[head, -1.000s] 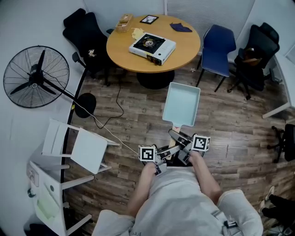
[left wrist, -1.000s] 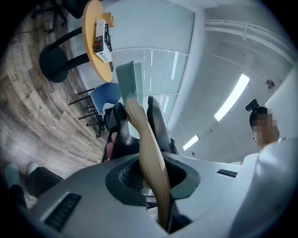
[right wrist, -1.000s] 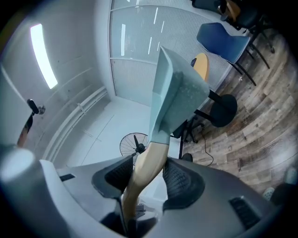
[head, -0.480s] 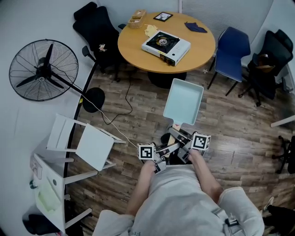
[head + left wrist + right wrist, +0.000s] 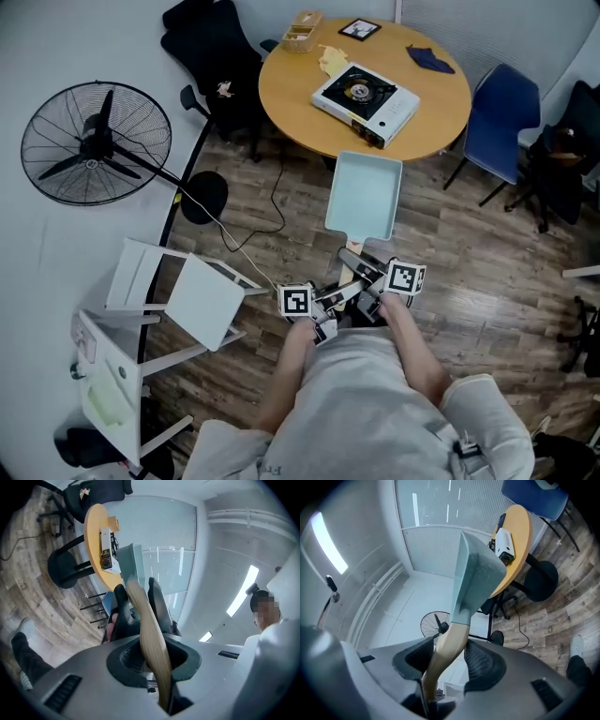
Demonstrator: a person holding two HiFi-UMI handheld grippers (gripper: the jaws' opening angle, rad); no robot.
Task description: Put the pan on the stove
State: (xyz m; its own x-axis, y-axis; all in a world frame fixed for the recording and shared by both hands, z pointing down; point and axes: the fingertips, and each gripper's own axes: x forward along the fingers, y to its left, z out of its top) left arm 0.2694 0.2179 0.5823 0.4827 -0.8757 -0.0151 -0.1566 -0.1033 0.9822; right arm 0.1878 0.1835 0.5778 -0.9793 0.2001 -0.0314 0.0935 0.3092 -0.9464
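Head view: the pan (image 5: pixel 364 195) hangs over the floor (image 5: pixel 281 202), with the stove (image 5: pixel 366 92) on the table (image 5: pixel 291 84) at its twelve o'clock. Left gripper view: the left gripper (image 5: pixel 137 590) clamps the wooden handle (image 5: pixel 150 639). Right gripper view: the right gripper (image 5: pixel 451 645) seems clamped there too.

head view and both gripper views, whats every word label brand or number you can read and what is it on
None can be read.
marker cubes: black-and-white square patterns, no letters.
stove: any print too small to read.
small framed item: too small to read.
pan: no print shows.
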